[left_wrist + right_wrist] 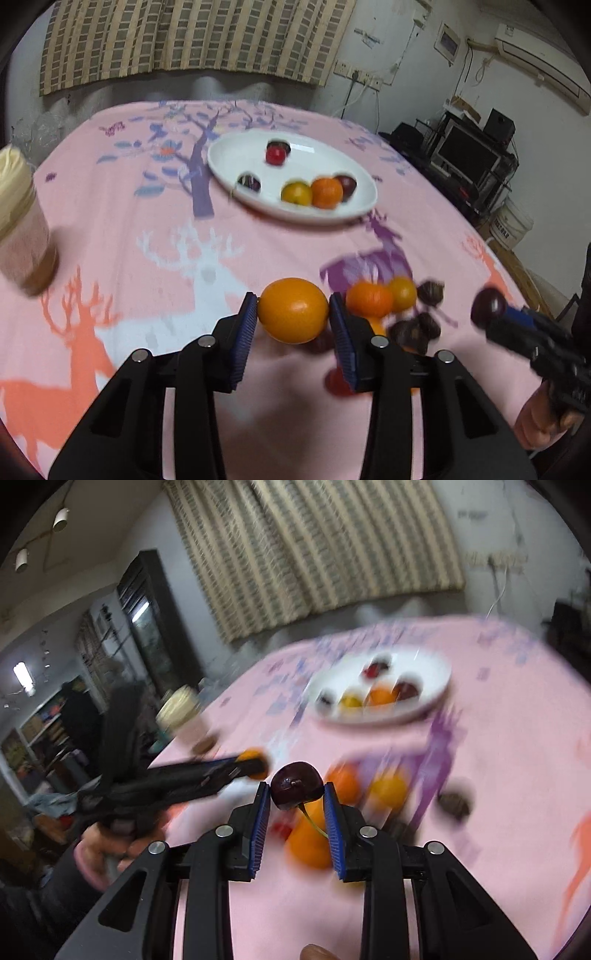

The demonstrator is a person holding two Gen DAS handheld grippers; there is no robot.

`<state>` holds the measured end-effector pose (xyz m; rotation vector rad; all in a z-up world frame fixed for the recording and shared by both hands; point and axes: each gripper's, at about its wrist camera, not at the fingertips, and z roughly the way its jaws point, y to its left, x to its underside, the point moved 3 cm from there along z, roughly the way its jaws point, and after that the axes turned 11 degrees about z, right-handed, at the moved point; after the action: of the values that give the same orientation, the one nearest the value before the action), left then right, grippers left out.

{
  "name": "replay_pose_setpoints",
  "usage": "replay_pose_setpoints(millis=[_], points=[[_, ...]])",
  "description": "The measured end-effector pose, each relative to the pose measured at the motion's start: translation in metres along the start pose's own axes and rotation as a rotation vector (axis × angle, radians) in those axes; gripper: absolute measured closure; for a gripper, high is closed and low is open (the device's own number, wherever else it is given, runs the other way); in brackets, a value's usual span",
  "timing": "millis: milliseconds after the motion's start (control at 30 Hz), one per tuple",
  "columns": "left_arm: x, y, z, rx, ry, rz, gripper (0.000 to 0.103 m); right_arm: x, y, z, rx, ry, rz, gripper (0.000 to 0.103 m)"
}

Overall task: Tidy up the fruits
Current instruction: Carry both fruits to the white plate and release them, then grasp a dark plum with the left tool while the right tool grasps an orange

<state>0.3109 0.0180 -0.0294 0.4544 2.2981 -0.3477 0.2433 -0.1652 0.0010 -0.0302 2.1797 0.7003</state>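
Observation:
My left gripper [293, 314] is shut on an orange [293, 311] and holds it above the pink tablecloth. My right gripper [297, 794] is shut on a dark cherry [296, 785] with its stem hanging down; it also shows in the left wrist view [488, 307] at the right. A white oval plate [236, 158] at the far middle holds several fruits: oranges [326, 192], a red cherry [275, 154] and dark cherries. Loose oranges [369, 297] and dark cherries [430, 291] lie on the cloth just right of my left gripper.
A jar with a cream lid [20, 225] stands at the table's left edge. The table [147, 229] carries a pink deer-print cloth. A curtain hangs behind; shelves and a monitor [467, 151] stand off to the right.

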Motion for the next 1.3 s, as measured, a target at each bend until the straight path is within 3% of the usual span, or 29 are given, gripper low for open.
replay_pose_setpoints(millis=[67,267,567,600,667,767,867,967,1200,1300], points=[[-0.026,0.004,0.006,-0.034,-0.03,0.008,0.063,-0.034,-0.013,0.017,0.065,-0.055,0.003,0.073],[-0.099,0.024,0.059,-0.1,-0.04,0.01,0.063,-0.1,-0.06,0.096,0.195,-0.057,0.029,0.073],[-0.131,0.047,0.121,-0.127,0.032,0.013,0.063,-0.134,-0.092,0.173,0.239,0.062,0.029,0.073],[-0.131,0.049,0.125,-0.13,0.043,0.003,0.062,-0.134,-0.091,0.175,0.237,0.069,0.028,0.073],[-0.13,0.05,0.125,-0.139,0.042,-0.015,0.037,-0.133,-0.091,0.177,0.231,0.085,0.032,0.054],[-0.127,0.046,0.105,-0.171,-0.004,-0.016,0.021,-0.13,-0.089,0.167,0.205,0.088,0.059,0.042],[-0.116,0.038,0.073,-0.175,-0.017,-0.018,0.013,-0.124,-0.083,0.144,0.186,0.072,0.076,0.033],[-0.093,0.031,0.038,-0.197,-0.045,-0.033,0.007,-0.112,-0.08,0.119,0.156,0.051,0.098,0.03],[-0.002,0.021,-0.018,-0.273,-0.05,-0.063,0.005,-0.063,-0.074,0.063,0.094,0.024,0.131,0.03],[0.034,0.026,-0.026,-0.265,-0.038,-0.112,0.005,-0.04,-0.075,0.046,0.119,0.032,0.12,0.03]])
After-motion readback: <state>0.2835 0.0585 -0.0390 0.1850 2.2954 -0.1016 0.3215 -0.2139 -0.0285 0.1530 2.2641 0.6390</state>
